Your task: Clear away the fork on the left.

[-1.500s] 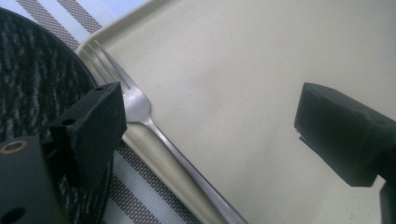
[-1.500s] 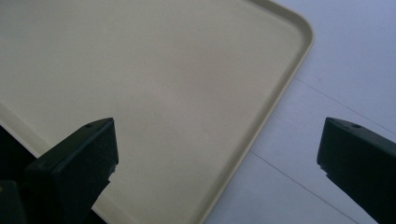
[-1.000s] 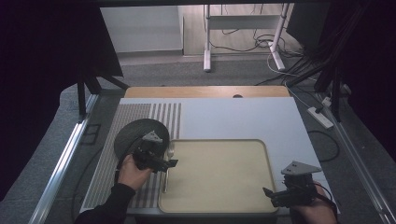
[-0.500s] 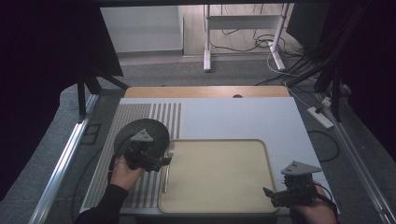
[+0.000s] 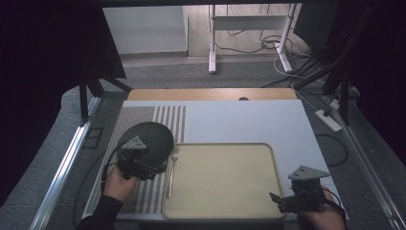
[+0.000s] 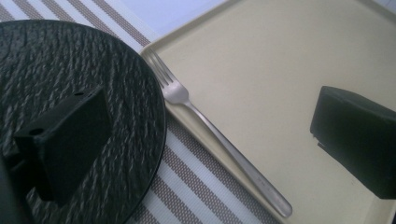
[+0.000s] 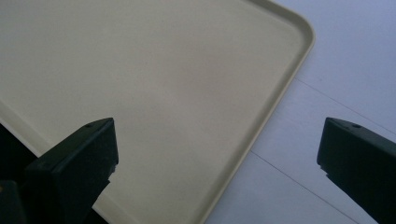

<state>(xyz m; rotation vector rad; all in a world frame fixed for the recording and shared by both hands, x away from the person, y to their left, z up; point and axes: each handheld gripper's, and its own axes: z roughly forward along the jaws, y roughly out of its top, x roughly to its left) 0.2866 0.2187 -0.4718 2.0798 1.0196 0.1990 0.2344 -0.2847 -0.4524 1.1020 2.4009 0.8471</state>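
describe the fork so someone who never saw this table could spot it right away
Start at the big beige tray in the middle of the table, then go to its left edge, beside the striped mat. The fork lies along that rim, tines away from the person, just right of the round black plate. It is the one slim, shiny metal piece there, under the open left gripper.

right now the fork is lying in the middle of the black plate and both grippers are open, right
Not quite. The fork is not on the black plate; it lies beside it, along the left rim of the beige tray, as the left gripper view shows. The rest holds: the left gripper and the right gripper both have their fingers spread open.
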